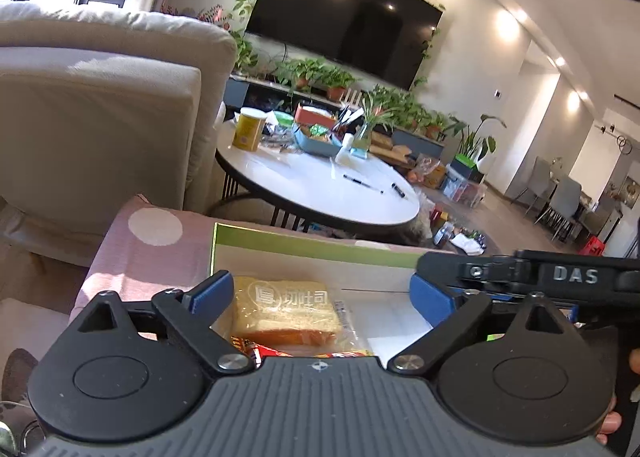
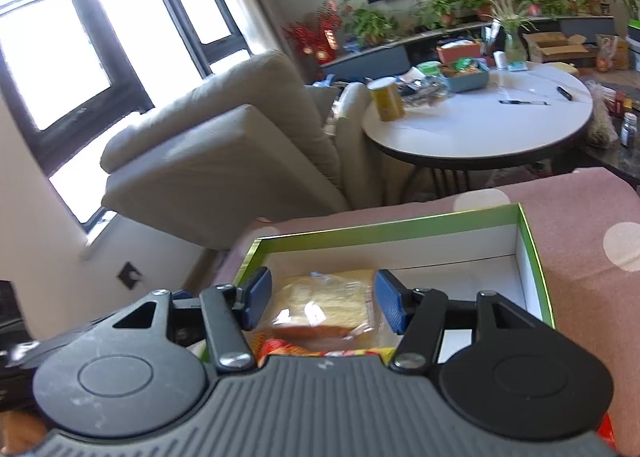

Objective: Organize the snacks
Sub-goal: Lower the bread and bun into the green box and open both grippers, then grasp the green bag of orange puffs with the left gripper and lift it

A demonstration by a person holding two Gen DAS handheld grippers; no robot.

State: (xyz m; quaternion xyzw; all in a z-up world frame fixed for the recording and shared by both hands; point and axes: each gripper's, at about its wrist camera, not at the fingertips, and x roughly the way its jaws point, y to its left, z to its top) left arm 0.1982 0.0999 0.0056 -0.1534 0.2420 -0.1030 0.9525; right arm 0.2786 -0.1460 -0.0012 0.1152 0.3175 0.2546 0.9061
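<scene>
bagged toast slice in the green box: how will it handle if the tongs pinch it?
The bagged toast looks soft, so it will probably squash under a firm pinch. Its clear wrapper shows glare and loose edges, likely slippery and crinkly. It is probably light for its size. Both the right tongs and left tongs are open around it.

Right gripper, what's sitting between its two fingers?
A bagged bread slice lies in the green box between the open right gripper's fingers, untouched, in the right wrist view.
</scene>
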